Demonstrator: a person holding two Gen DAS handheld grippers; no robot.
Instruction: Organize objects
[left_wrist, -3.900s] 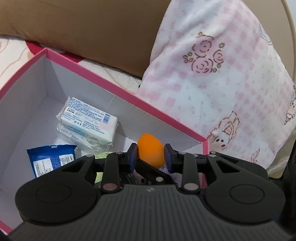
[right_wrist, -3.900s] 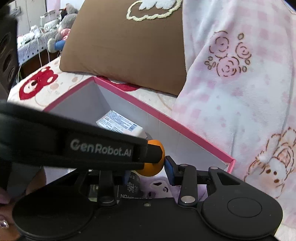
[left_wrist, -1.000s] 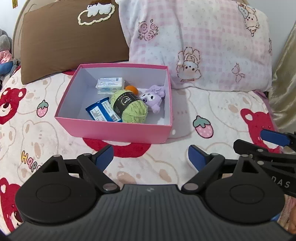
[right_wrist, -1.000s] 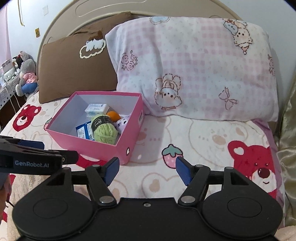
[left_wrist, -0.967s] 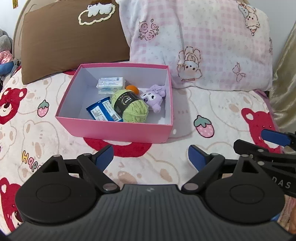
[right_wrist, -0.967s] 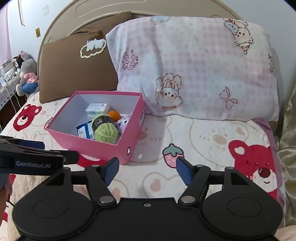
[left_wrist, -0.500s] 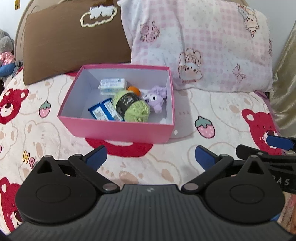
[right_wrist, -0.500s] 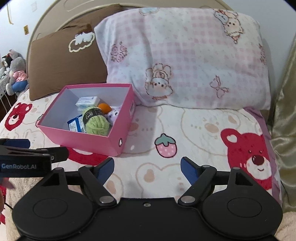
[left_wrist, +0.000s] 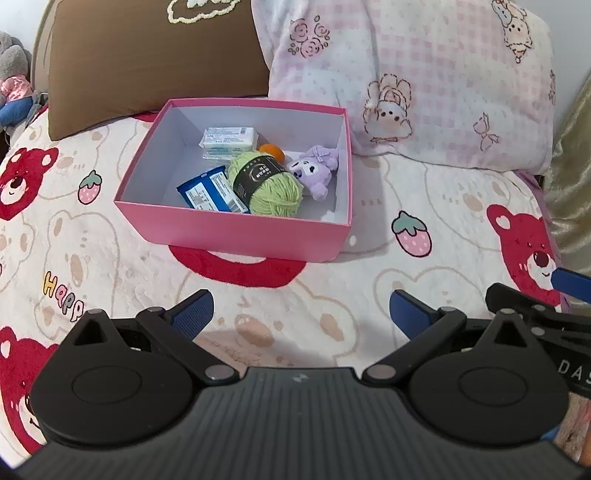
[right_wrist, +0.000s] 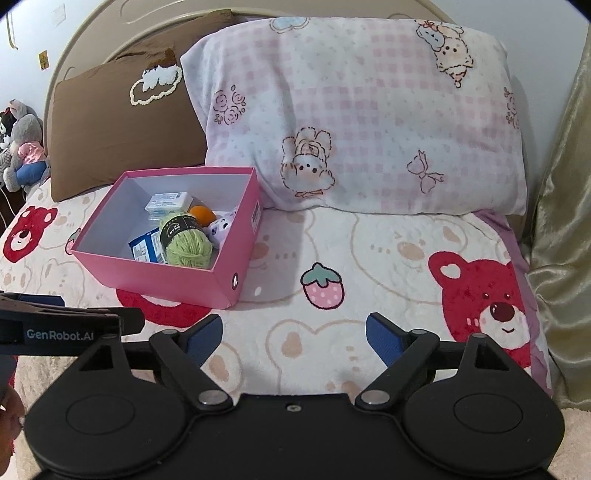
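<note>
Both the left tool (left_wrist: 299, 310) and the right tool (right_wrist: 293, 334) gape wide, holding nothing. The pink box (left_wrist: 236, 229) sits on the bed (left_wrist: 369, 280) at frame centre, containing green yarn (left_wrist: 269, 184), a purple plush (left_wrist: 314, 171) and packets.

— What did you have around you on that bed?

— You had a fleecy cream blanket printed with red bears and pink strawberries (right_wrist: 321, 284) under everything. A brown pillow with a white embroidered cloud (right_wrist: 122, 125) and a pink checked pillow with cartoon animals (right_wrist: 369, 122) leaned on the curved beige headboard (right_wrist: 122, 40).

— And the edges?

— A shiny gold curtain (right_wrist: 561, 221) hung on your right, grey plush toys (right_wrist: 22, 144) sat far left, and the wall was pale.
</note>
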